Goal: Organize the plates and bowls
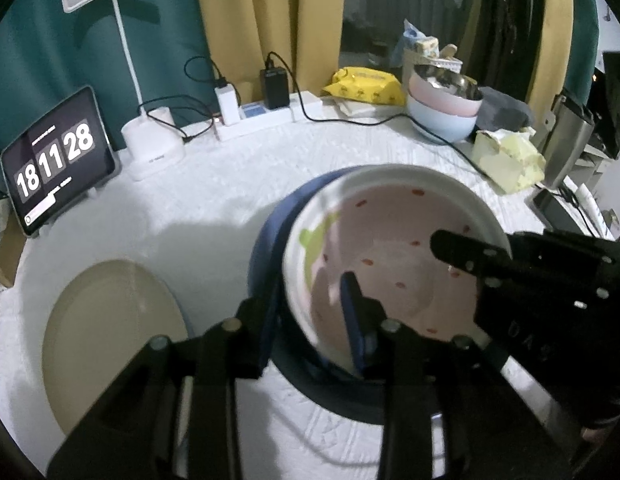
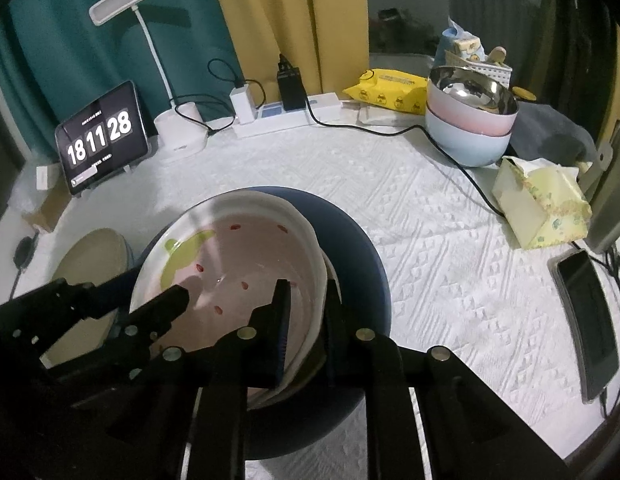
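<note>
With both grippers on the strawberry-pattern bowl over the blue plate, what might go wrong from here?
1. The bowl is held only by thin rim pinches from the left gripper and right gripper, and it looks tilted; one loosening could drop it onto the blue plate.
2. The beige plate sits close beside; a sideways swing may knock it.

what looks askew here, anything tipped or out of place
The pink dish sits tilted over the blue plate, not flat, with both grippers' jaws on its rim. The tissue box looks crumpled.
</note>
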